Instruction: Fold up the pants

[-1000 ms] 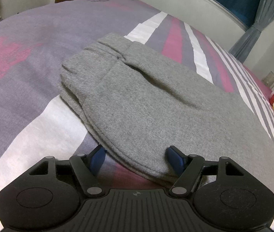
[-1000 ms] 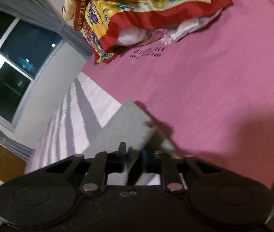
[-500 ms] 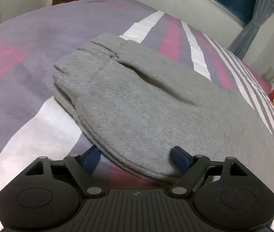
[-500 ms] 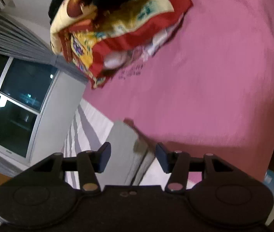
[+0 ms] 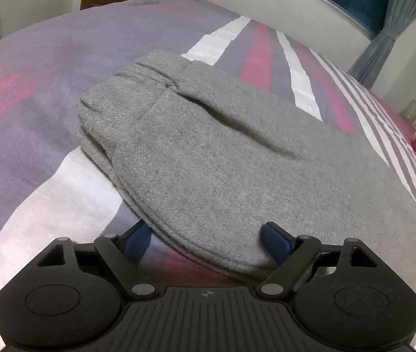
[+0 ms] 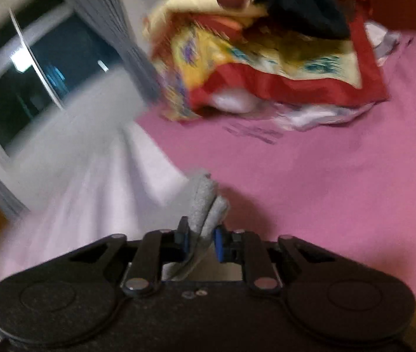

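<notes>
Grey pants [image 5: 222, 152] lie folded on the striped bed, waistband at the far left. My left gripper [image 5: 205, 242] is open, its blue pads either side of the near rounded edge of the pants, one under the edge and one on top. In the blurred right wrist view, my right gripper [image 6: 202, 240] is shut on a folded grey end of the pants [image 6: 208, 199], held over the pink part of the bed.
The bed cover [image 5: 32, 94] is purple, pink and white striped, pink [image 6: 325, 182] at the right. A colourful red and yellow quilt pile [image 6: 266, 58] lies at the far end. A window with grey curtains [image 6: 32, 67] and a wall stand behind.
My right gripper opened around the pants end half a second ago and has now closed on it again, swinging the view. My left gripper stays open at the near edge.
</notes>
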Tool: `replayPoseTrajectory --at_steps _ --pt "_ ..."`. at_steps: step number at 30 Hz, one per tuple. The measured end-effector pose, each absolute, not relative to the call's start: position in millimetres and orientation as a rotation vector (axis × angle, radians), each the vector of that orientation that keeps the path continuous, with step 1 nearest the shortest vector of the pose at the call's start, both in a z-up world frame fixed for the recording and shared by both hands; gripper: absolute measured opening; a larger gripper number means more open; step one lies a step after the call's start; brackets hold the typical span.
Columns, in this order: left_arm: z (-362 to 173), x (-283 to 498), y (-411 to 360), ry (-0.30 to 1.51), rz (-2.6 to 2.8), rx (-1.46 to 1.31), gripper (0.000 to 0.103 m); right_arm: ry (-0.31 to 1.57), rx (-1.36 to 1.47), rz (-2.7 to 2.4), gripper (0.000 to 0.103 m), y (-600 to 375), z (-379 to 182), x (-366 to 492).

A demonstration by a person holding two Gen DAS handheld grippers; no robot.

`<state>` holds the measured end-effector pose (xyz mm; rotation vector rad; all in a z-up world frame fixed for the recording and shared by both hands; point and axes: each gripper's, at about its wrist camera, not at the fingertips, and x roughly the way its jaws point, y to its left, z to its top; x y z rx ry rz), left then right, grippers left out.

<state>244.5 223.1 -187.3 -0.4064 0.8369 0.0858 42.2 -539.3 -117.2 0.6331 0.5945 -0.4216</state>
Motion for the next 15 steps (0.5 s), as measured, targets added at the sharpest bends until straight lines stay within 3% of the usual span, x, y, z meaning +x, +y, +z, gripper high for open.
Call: replayPoseTrajectory --at_steps 2,4,6,11,13,15 --pt "-182 239 225 0.83 0.089 -0.427 0.083 0.577 0.768 -0.407 0.029 -550 -130 33" --pt "-172 226 232 0.779 0.085 -0.448 0.083 0.511 0.791 -0.42 0.047 -548 -119 20" --pt "-163 207 245 0.688 0.111 -0.47 0.083 0.467 0.769 -0.422 0.058 -544 -108 8" --pt "-164 197 293 0.599 0.129 -0.658 0.059 0.47 0.719 -0.358 0.061 -526 -100 1" --pt "-169 207 301 0.621 0.125 -0.672 0.059 0.482 0.719 -0.33 0.062 -518 -100 4" --pt "-172 214 304 0.629 0.131 -0.684 0.052 0.495 0.718 -0.314 0.062 -509 -100 10"
